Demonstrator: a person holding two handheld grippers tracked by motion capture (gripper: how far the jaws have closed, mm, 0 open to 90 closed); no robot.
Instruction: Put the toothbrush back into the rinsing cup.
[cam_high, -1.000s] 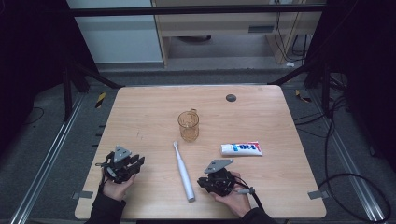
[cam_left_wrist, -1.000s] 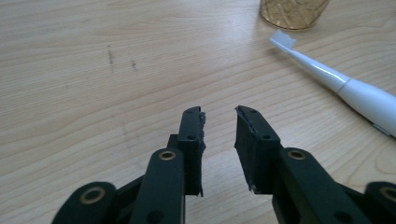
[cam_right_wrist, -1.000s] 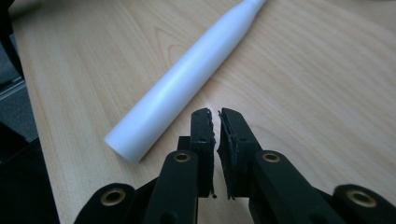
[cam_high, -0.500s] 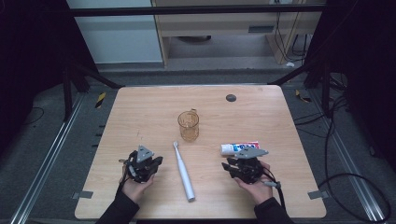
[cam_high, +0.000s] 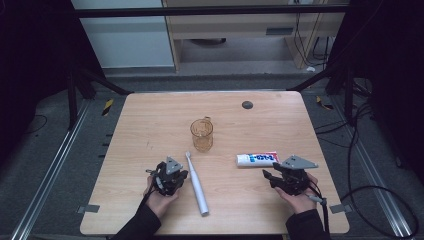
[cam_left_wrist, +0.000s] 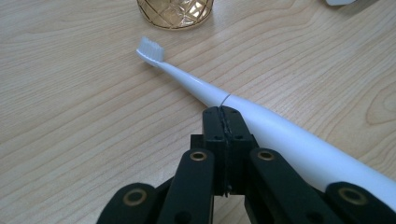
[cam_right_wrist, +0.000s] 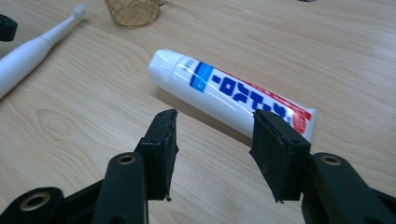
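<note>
The left hand-held gripper (cam_left_wrist: 223, 122) is clenched, its jaws pressed flat together with nothing between them. It sits low over the worktop (cam_high: 150, 125), just beside the handle of the toothbrush (cam_left_wrist: 261, 126), which passes along its right flank in the left gripper view; whether the two touch I cannot tell. In the high view this left hand-held gripper (cam_high: 179, 175) lies at the toothbrush's left side, near mid-length. The toothbrush (cam_high: 196, 182) lies flat, bristles pointing toward the cup (cam_high: 201, 135), which stands upright a little beyond the brush head.

The right hand-held gripper (cam_right_wrist: 212, 149) is released: its jaws have just been opening and stand apart with bare worktop between them. The paste tube (cam_right_wrist: 229, 95) lies flat just ahead of the tips, its crimped end next to the right jaw, its cap end toward the cup (cam_right_wrist: 133, 11). In the high view the right hand-held gripper (cam_high: 270, 176) sits just below the tube (cam_high: 256, 159), near its right end.
</note>
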